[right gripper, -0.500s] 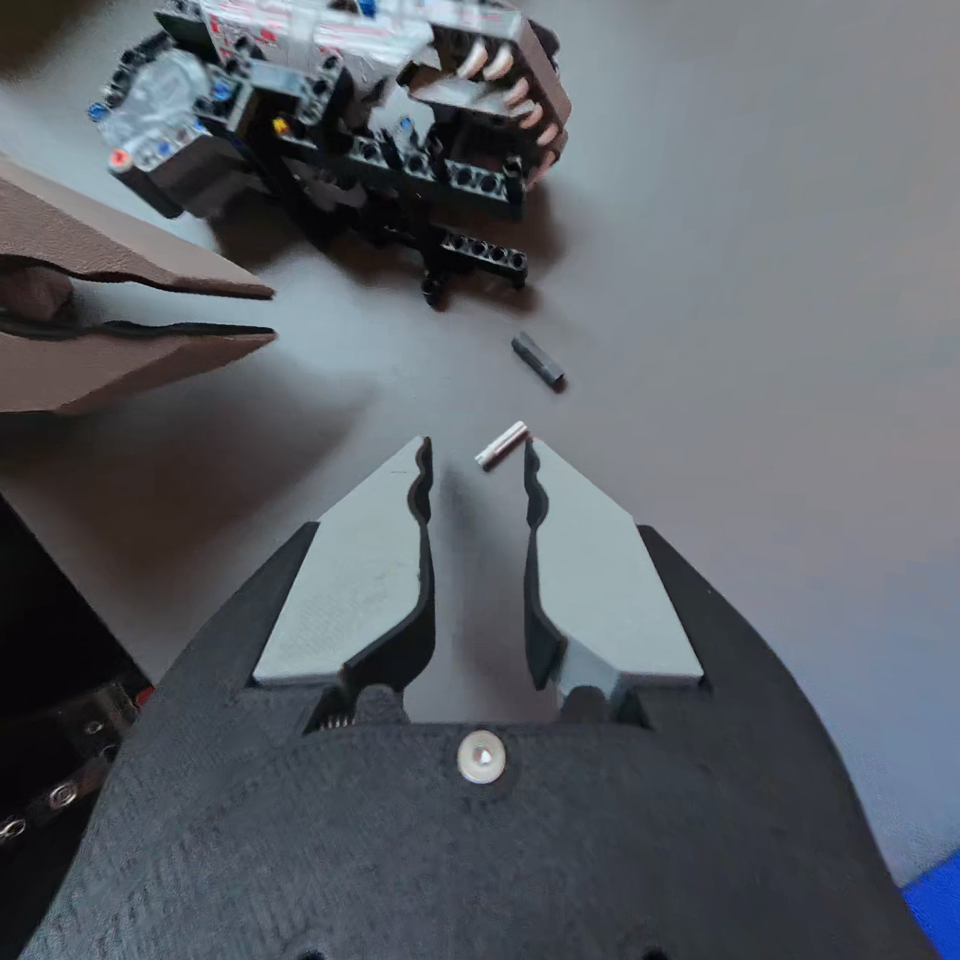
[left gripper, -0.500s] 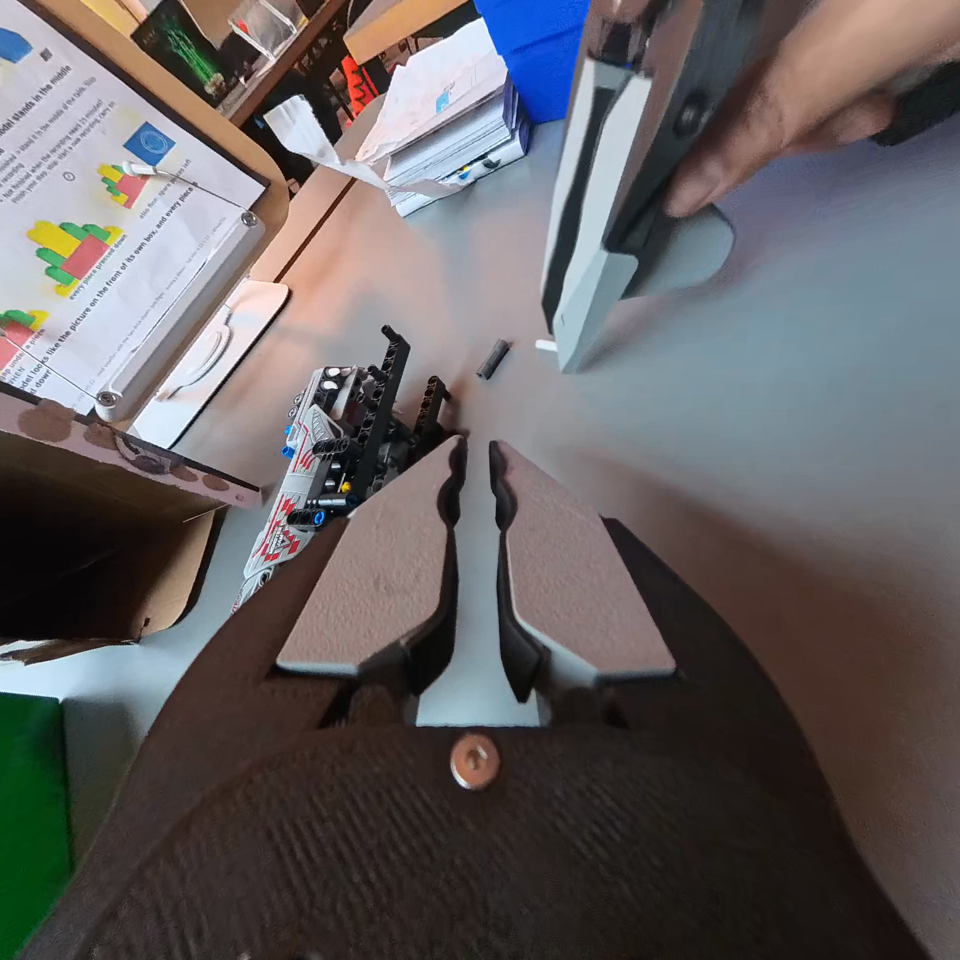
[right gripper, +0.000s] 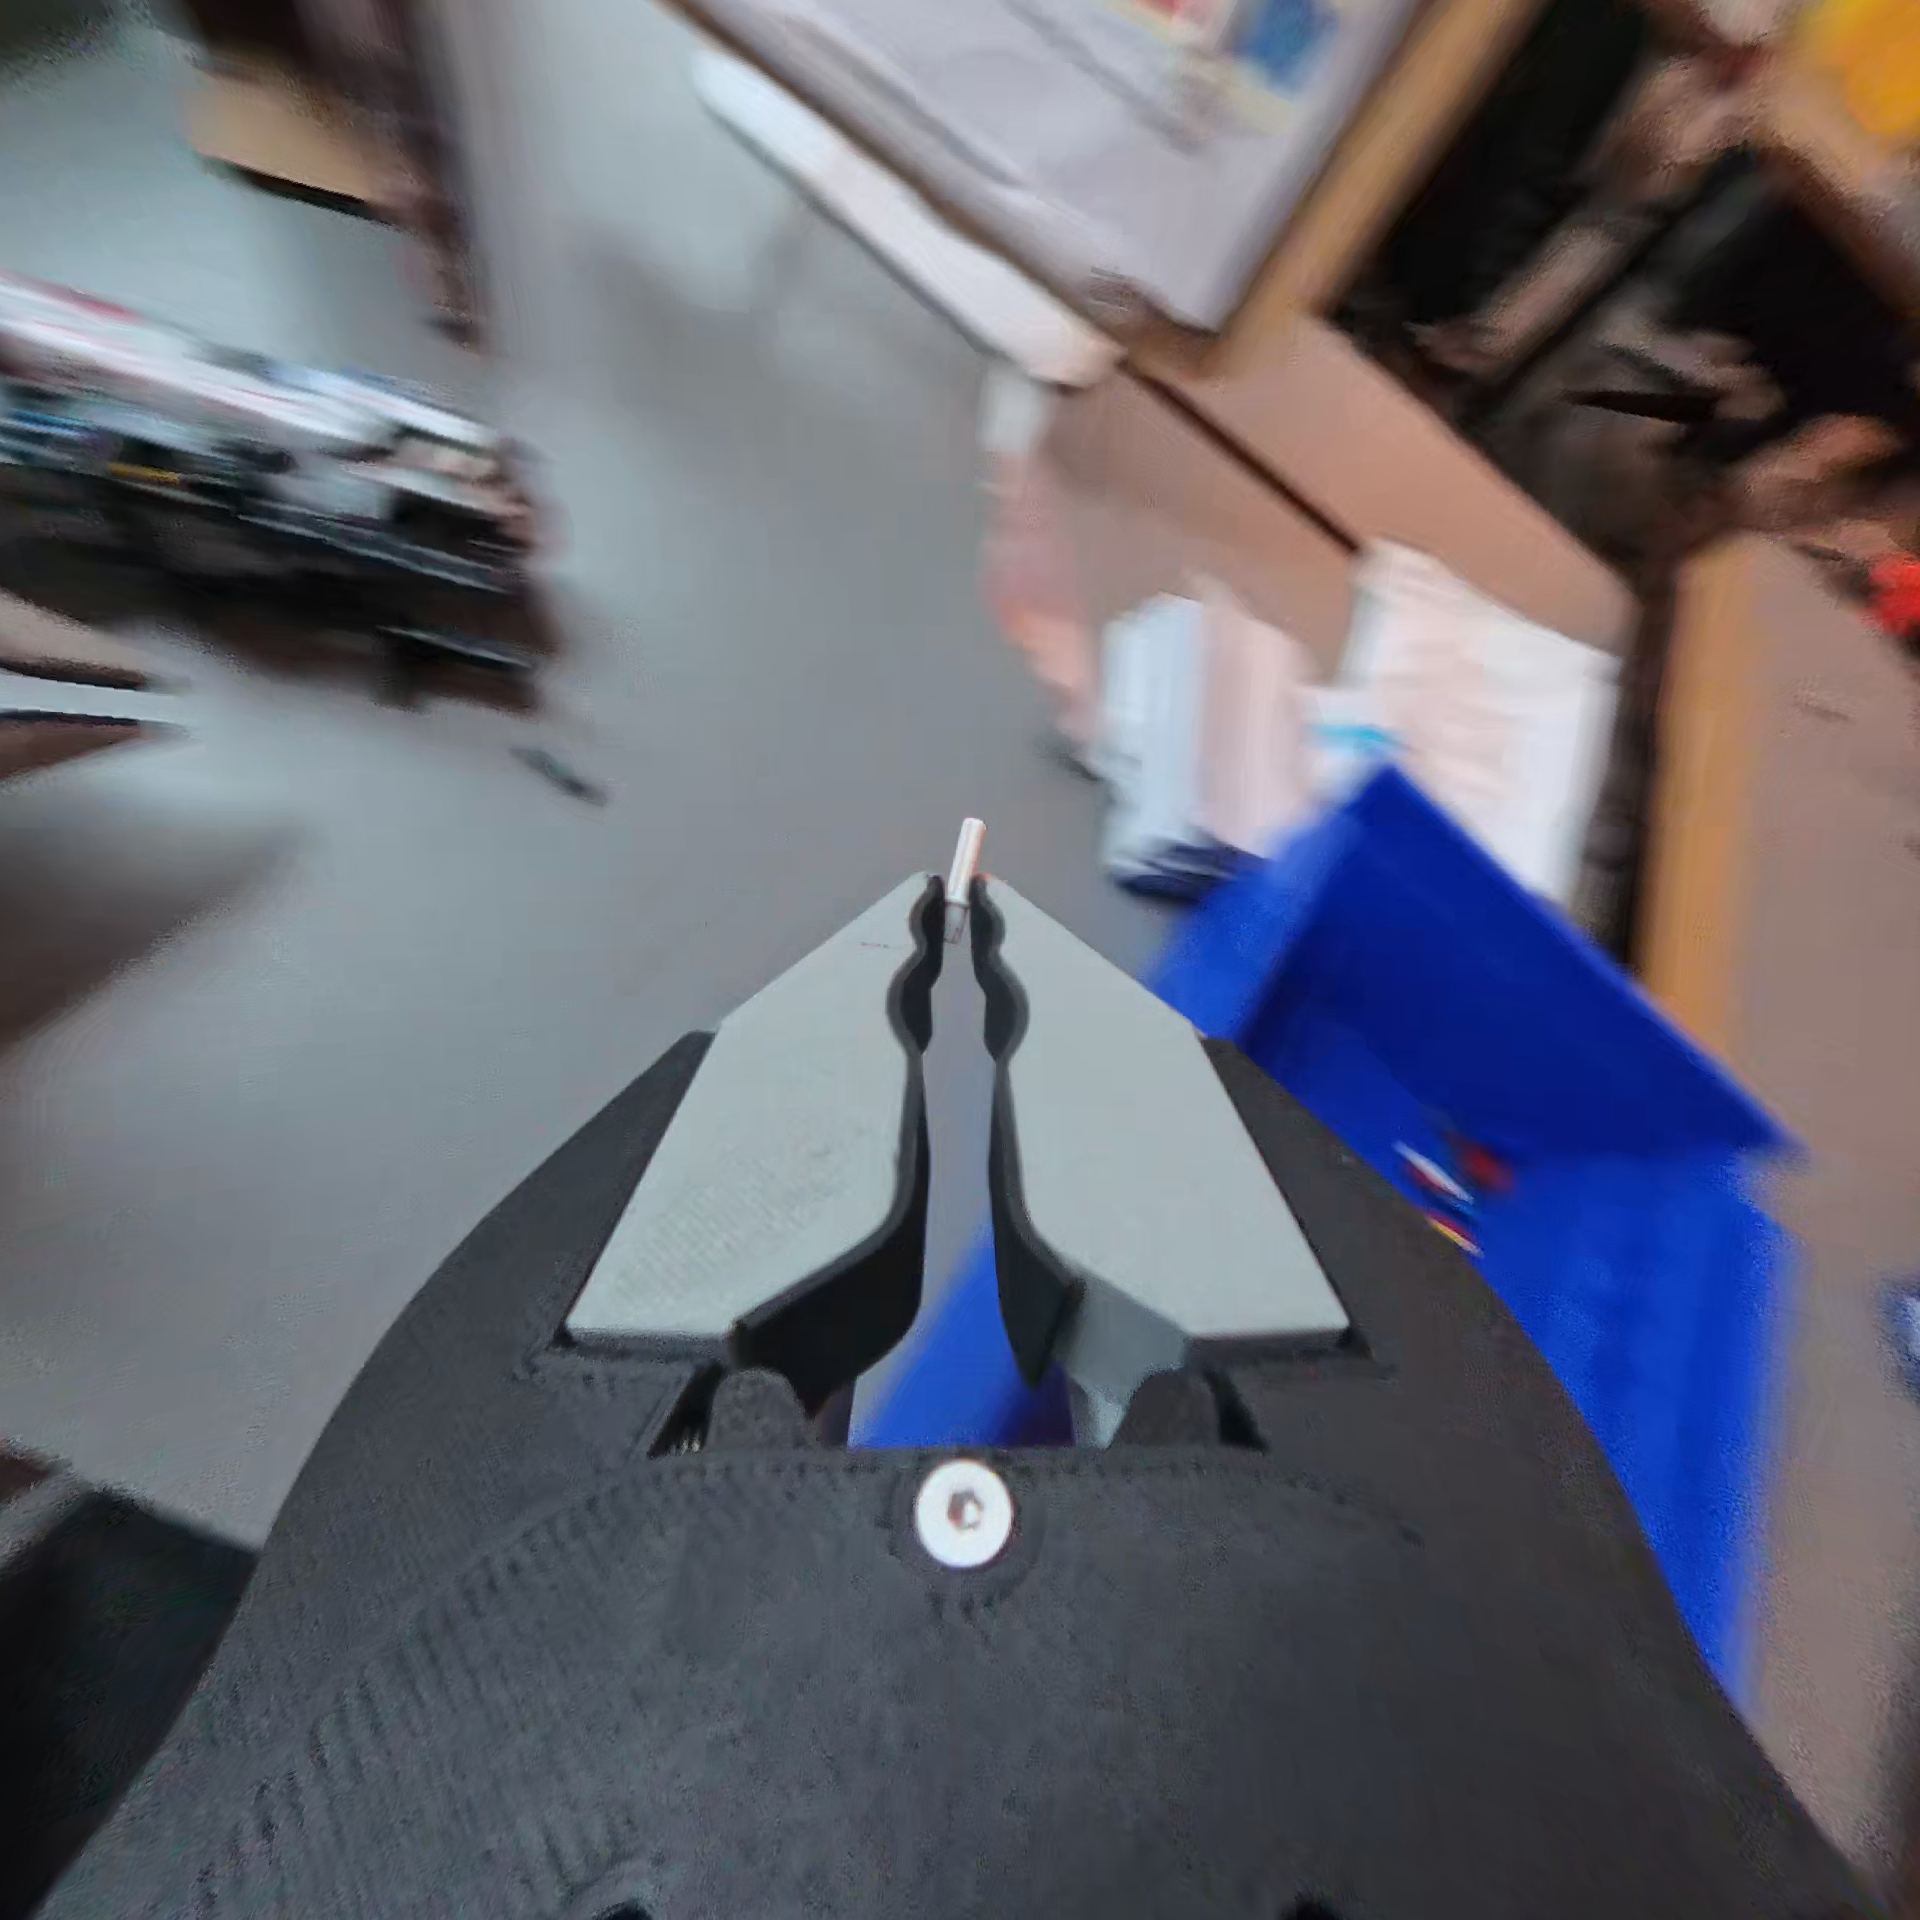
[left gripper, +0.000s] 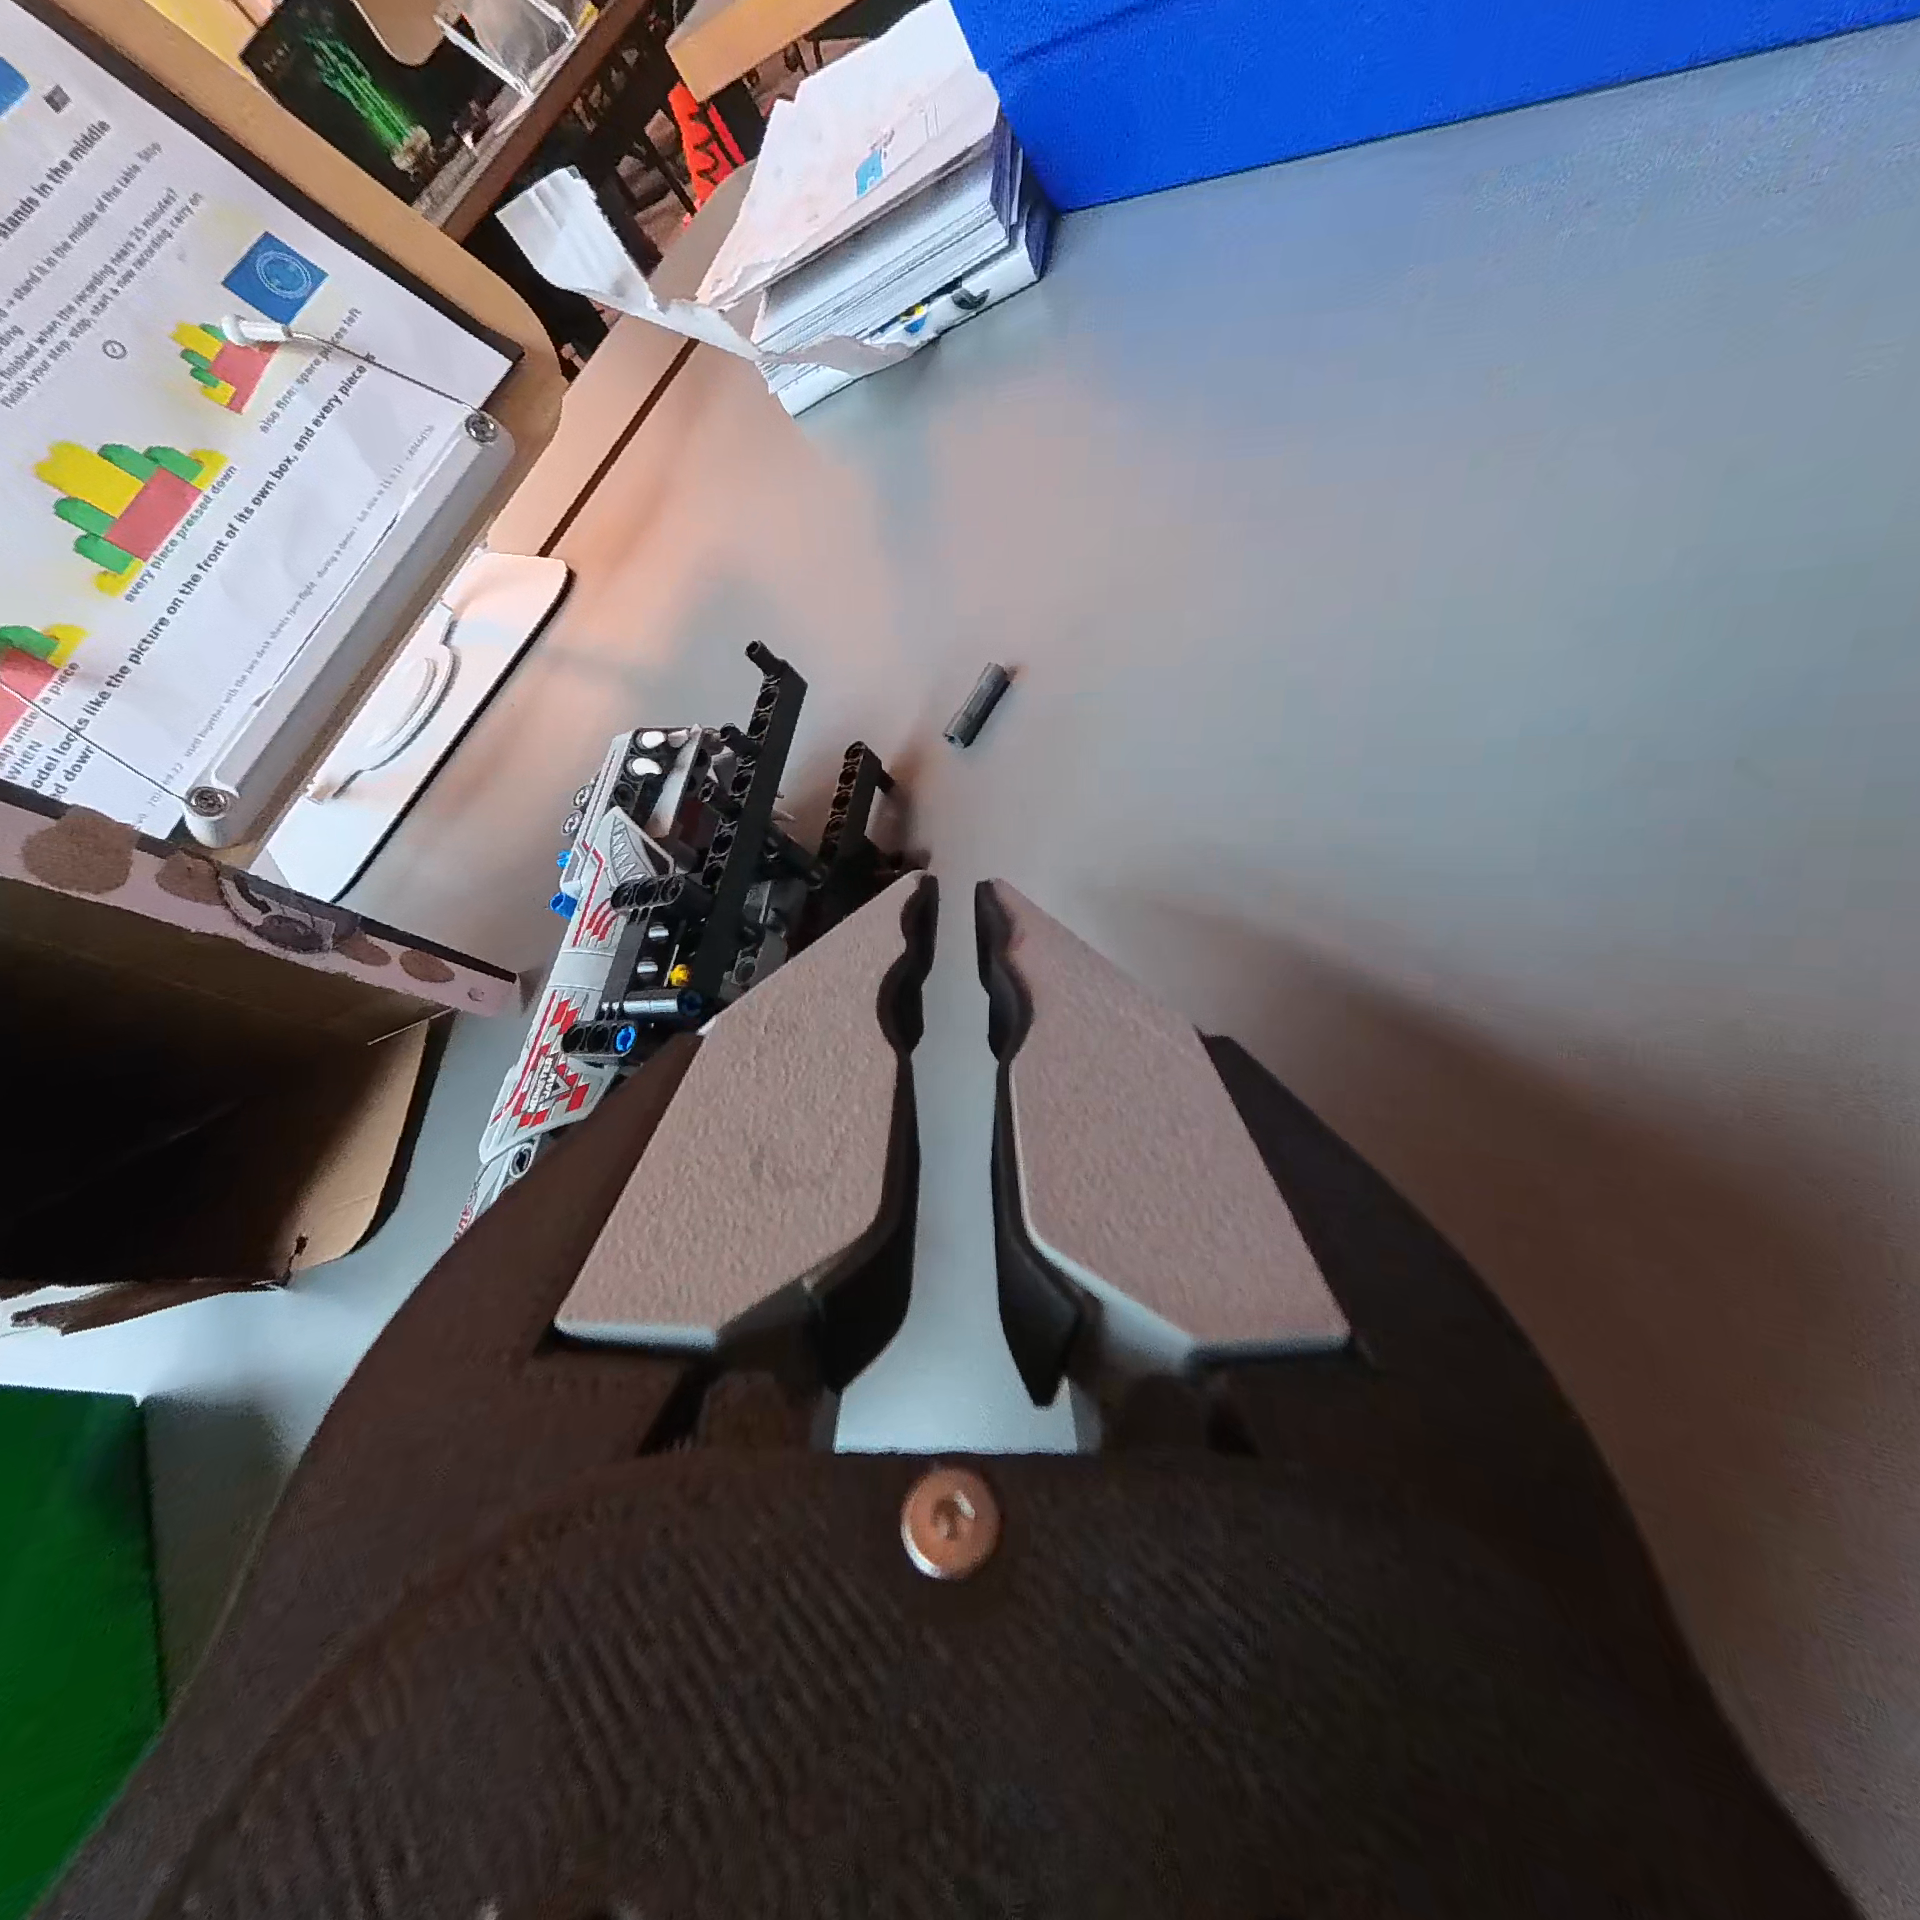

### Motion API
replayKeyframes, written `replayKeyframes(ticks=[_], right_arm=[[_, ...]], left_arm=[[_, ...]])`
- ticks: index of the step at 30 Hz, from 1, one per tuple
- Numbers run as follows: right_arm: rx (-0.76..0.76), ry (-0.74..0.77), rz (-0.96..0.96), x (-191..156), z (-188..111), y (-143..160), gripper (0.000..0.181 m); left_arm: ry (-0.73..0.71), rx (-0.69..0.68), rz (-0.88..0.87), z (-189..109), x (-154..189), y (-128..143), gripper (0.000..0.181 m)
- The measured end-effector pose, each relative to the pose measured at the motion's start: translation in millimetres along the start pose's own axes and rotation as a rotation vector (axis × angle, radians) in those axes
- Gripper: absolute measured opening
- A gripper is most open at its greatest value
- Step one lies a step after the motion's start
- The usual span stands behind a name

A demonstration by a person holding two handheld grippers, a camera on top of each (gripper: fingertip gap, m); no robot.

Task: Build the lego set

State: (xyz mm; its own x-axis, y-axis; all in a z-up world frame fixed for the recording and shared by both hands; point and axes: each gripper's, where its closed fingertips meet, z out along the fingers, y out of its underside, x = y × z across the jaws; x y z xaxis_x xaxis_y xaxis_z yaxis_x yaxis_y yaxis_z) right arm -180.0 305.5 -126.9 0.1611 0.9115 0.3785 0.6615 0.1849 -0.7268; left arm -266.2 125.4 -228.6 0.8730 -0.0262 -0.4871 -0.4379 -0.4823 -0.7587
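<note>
The grey counter (left gripper: 1455, 623) carries a blue bin (right gripper: 1455, 1039) at its far edge, a stack of papers (left gripper: 894, 229) beside the bin, and an open cardboard box (left gripper: 187, 1091). The half-built lego model (left gripper: 665, 914), grey with black beams, lies beside that box, just left of the left gripper (left gripper: 954, 889), whose fingers sit slightly apart around nothing. A small dark connector (left gripper: 979, 704) lies near the model. The right gripper (right gripper: 954, 902) is above the counter, its fingers pinching a light grey pin (right gripper: 962, 868).
</note>
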Motion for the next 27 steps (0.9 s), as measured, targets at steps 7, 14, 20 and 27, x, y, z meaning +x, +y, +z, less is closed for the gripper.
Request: replayKeyframes(ticks=[7, 14, 20, 27], right_arm=[[-0.342, -0.024, 0.185, 86.7, -4.6, 118.4, 0.026], [-0.082, -0.187, 0.12, 28.8, -11.9, 33.6, 0.033], [-0.149, -0.522, -0.18, -114.4, 51.2, -2.6, 0.02], [-0.283, -0.634, -0.31, -157.6, 117.0, 14.4, 0.019]], left_arm=[[0.001, -0.005, 0.006, 0.9, 0.7, 0.4, 0.004], [-0.002, -0.009, 0.001, 1.6, -0.3, 0.9, 0.004], [-0.003, 0.012, -0.024, -0.7, -3.2, -1.3, 0.004], [0.001, 0.048, -0.076, -4.7, -8.4, -4.6, 0.004]])
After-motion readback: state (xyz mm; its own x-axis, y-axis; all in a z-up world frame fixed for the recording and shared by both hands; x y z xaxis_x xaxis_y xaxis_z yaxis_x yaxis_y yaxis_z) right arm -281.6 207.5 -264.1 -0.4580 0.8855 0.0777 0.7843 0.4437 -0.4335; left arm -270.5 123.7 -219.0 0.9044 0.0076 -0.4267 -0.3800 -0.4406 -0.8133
